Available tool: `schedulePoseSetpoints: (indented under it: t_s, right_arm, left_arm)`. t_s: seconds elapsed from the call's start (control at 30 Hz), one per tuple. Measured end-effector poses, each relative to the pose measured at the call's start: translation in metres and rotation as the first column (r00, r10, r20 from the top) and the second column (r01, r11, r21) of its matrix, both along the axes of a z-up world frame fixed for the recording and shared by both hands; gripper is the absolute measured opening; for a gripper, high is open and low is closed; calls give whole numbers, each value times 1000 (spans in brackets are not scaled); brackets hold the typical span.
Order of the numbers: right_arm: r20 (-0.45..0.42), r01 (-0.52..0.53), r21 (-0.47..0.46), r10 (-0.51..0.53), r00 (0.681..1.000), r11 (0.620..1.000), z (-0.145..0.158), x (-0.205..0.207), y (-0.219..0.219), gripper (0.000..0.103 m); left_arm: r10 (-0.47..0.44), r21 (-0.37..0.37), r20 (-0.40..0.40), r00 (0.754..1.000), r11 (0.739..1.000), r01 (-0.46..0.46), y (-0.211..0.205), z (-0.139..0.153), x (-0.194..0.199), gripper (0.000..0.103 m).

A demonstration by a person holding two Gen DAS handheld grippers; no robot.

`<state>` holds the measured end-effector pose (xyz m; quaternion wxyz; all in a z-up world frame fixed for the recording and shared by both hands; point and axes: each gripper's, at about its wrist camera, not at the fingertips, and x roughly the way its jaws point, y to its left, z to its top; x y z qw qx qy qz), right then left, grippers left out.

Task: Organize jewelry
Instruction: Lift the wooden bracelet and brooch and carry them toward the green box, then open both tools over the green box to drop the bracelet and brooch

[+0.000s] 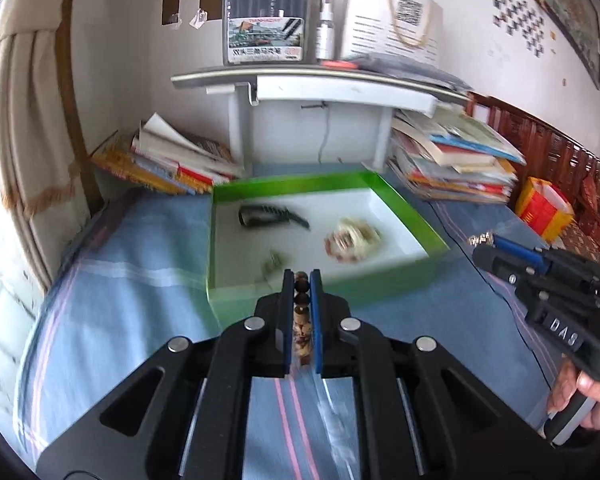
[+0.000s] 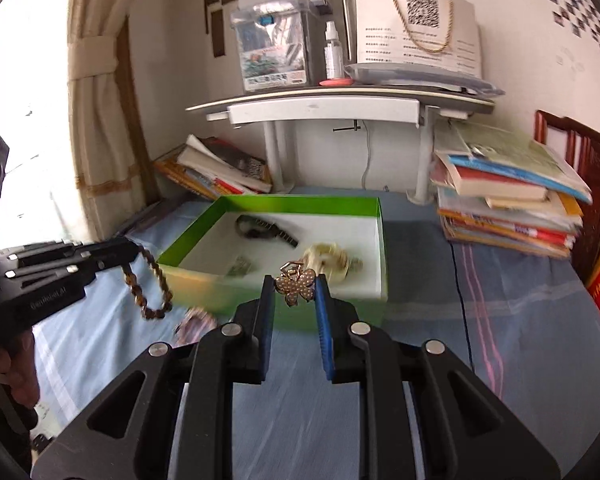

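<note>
Bead bracelet (image 1: 302, 312) and flower clip (image 2: 296, 286) held near green box (image 1: 400, 196)

Green box (image 2: 300, 204) open-topped, reachable from above. Floor inside partly taken: black watch (image 2: 266, 230) toward the back, pale bead pile (image 2: 332, 260) front-right, small greenish item (image 2: 240, 267) front-left (blurred, can't ID). Bare white floor along the right and back-right. Desk shelf (image 2: 320, 100) overhangs behind the box, limiting height there. Book stacks flank it: left stack (image 2: 216, 172), right stack (image 2: 508, 200). Blue cloth (image 2: 440, 300) right of the box is open. A small blurred item (image 2: 196, 322) lies front-left of the box.
</note>
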<state>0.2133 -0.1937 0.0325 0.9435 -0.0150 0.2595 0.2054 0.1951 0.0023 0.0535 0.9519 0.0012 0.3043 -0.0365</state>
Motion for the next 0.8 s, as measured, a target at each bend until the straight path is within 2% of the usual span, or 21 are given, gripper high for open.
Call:
schedulePoseSetpoints:
  t_s: [0.1,0.27,0.4,0.43,0.47,0.53,0.57,0.6,0.7,0.8]
  right_arm:
    - [-11,16,4,-16,1000,1000,0,42,6,20]
    - [-84,52,-4,-52,995,999,-18,122,16,20]
    - [-113,78,-15,-79,990,997,-32,162,20,20]
    - [-118,86,-23,-88,989,996,-34,167,20,22]
    - [-123,91,-23,-93,988,996,-37,172,20,30]
    - [-117,99,0,-98,988,995,-36,171,17,46]
    - [-107,103,23,-100,989,994,-32,165,13,48]
    - [-89,97,50,-92,992,994,-25,153,9,49]
    - [-11,80,113,-79,997,990,1,106,-8,51]
    - [74,39,162,-52,996,986,24,39,-25,57]
  left_arm:
    - [21,25,-10,1000,999,-21,2,3,46,8]
    - [59,50,-74,996,997,-56,10,-12,125,8]
    - [82,53,-110,991,996,-77,21,-28,158,8]
    - [86,50,-117,989,996,-80,22,-31,161,8]
    - [90,49,-129,988,995,-85,25,-37,168,9]
    - [97,52,-122,988,994,-92,29,-41,171,31]
    - [107,59,-103,989,993,-101,30,-40,169,59]
    - [126,70,-51,991,990,-122,33,-35,160,74]
    - [124,67,66,990,989,-129,38,-8,117,78]
    - [131,-21,192,973,991,-129,51,21,45,92]
